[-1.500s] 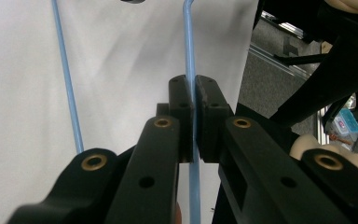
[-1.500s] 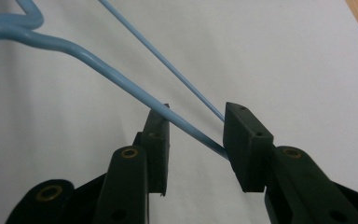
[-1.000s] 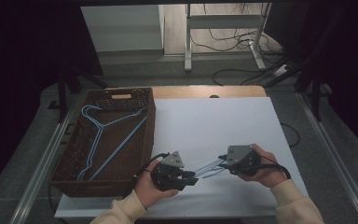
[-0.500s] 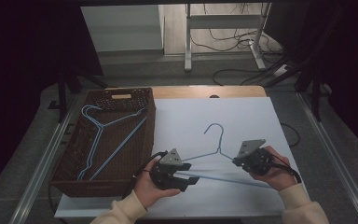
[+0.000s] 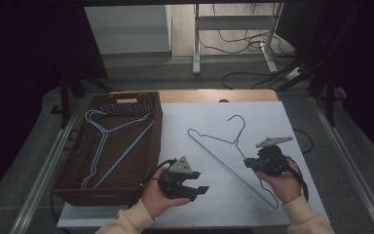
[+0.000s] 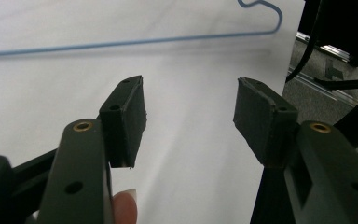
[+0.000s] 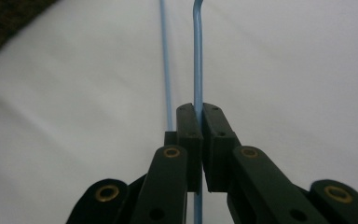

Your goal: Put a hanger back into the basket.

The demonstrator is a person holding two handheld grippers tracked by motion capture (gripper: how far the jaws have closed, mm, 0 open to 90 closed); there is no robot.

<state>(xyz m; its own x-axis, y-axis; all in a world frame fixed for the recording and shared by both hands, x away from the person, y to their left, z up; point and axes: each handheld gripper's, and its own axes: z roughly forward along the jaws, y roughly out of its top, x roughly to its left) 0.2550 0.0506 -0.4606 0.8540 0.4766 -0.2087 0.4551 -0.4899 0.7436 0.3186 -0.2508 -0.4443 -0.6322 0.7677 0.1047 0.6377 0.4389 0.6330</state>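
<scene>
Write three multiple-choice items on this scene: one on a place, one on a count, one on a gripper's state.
1. Where does the basket stand on the table?
A. at its left
B. at its right
C. in the middle

2. How many blue hangers are in sight?
A. one
B. two
C. four

3. How does the right gripper stand?
A. open over the sheet
B. shut on nothing
C. shut on the hanger on the table

Key: 1 A, the basket sits at the left edge; 2 B, the hanger in the basket plus the one outside; 3 C, the wire runs between the pressed pads.

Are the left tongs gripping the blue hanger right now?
No, the left tongs stand open over bare white table, with the blue hanger lying beyond them.
</scene>
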